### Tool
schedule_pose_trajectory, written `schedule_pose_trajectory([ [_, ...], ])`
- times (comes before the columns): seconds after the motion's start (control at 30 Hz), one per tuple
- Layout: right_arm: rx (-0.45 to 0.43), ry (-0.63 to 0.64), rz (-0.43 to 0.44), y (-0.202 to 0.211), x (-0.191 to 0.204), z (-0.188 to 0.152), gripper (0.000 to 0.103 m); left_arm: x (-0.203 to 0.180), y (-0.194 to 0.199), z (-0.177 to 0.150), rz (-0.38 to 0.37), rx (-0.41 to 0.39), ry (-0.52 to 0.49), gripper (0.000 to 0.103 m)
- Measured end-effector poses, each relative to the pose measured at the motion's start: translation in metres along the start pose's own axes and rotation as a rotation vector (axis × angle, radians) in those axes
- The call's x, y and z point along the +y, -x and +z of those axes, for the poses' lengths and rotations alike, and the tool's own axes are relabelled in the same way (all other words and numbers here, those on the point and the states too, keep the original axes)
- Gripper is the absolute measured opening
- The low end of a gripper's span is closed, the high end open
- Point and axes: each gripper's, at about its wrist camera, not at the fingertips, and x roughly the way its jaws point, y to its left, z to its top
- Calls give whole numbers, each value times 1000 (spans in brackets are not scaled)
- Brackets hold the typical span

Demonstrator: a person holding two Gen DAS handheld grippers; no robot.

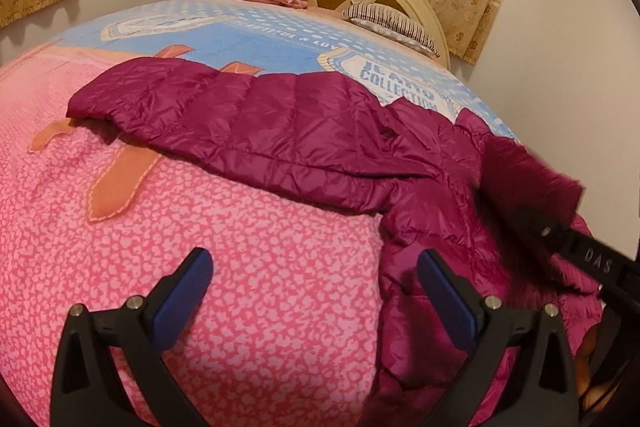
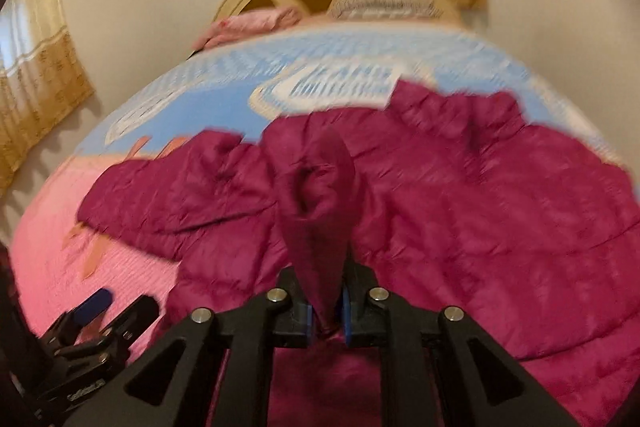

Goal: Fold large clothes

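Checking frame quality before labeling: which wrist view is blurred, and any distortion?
Right wrist view: motion blur smears the magenta jacket and bedspread text; the right tongs stay sharp. Left wrist view: crisp, the left tongs clear, though the right tongs at its edge are smeared. Both: strong fisheye bulge, dark corners.

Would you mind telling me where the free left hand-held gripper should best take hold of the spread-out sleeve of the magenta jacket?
Probably at the cuff end of the sleeve, approached from the pink bedspread side. That edge lies slightly lifted and folded, so the open left hand-held gripper could pinch it. The right hand-held gripper already clamps a bunched part of the jacket.
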Motion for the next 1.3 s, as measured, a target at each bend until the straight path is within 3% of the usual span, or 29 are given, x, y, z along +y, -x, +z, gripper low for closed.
schedule_pose_trajectory([
  [0.03, 49, -14, 57, -7, -1, -1, 31, -1, 0, 0, 2, 2, -3, 103],
  [0.1, 86, -45, 167, -16, 0, -4, 74, -2, -1, 0, 5, 6, -10, 103],
  [0.17, 79, -71, 224, -14, 1, -8, 78, -1, -1, 0, 1, 7, -8, 103],
  [0.23, 65, -116, 289, -6, -2, -7, 78, 0, -1, 0, -6, 6, -3, 103],
  [0.3, -43, -193, 357, 19, -12, -9, 77, 0, -2, 1, -10, 6, -1, 103],
  [0.33, -69, -215, 337, 27, -17, -9, 76, 0, -1, 0, -8, 6, -3, 103],
  [0.37, -79, -227, 299, 31, -20, -10, 61, 0, -2, 0, -4, 8, -7, 103],
  [0.4, -62, -226, 244, 31, -21, -12, 37, 0, -2, 0, -1, 9, -10, 103],
  [0.43, -31, -211, 216, 26, -19, -12, 33, -1, -2, 0, 4, 11, -14, 103],
  [0.5, 29, -186, 157, 8, -14, -18, 30, -2, -2, 0, 13, 14, -22, 103],
  [0.6, 108, -211, 167, -21, -10, -26, 30, -2, -3, 0, 12, 17, -22, 103],
  [0.73, 116, -192, 159, -33, -3, -23, 30, -9, -4, 1, 39, 30, -42, 103],
  [0.8, 143, -196, 197, -27, -4, -14, 30, -18, -6, 4, 67, 48, -84, 103],
  [0.87, 90, -200, 253, -4, -12, -3, 30, -27, -2, 10, 43, 59, -124, 103],
  [0.93, -62, -132, 183, 41, -27, 12, 30, -36, 6, 20, 42, 41, -123, 103],
  [1.0, -132, -92, 64, 69, -45, 22, 30, -50, 14, 33, 30, 10, -114, 103],
  [1.17, -131, -243, -175, 82, -153, 28, 29, -95, -1, 49, 36, -8, -163, 103],
  [1.3, -103, -390, -254, 72, -213, 7, 29, -124, -27, 44, 115, -17, -235, 103],
])
